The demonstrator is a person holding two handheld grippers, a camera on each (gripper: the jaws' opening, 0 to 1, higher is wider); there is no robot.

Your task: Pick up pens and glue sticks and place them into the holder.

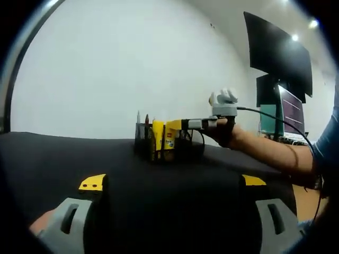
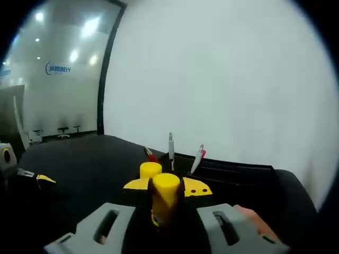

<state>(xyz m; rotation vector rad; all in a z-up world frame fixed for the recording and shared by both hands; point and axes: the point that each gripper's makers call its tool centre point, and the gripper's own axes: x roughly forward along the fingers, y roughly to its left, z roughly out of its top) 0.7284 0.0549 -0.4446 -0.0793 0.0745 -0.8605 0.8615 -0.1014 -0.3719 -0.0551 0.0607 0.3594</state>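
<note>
A: Which step is this?

B: The right tool [image 2: 167, 203] is pinching a yellow glue stick [image 2: 166, 198], held upright just short of the holder [image 2: 222, 172] ahead of it, where pens [image 2: 171, 144] and another glue stick [image 2: 150, 170] already stand.

A: And the left tool [image 1: 169, 203]?

B: Spread, empty, low over the bench [image 1: 63, 159], well back.

A: Next?

B: Probably carry the stick over the holder's rim, then release.

Right gripper [image 1: 177, 125] holding glue stick [image 1: 170, 136] over holder [image 1: 143, 138]
</note>
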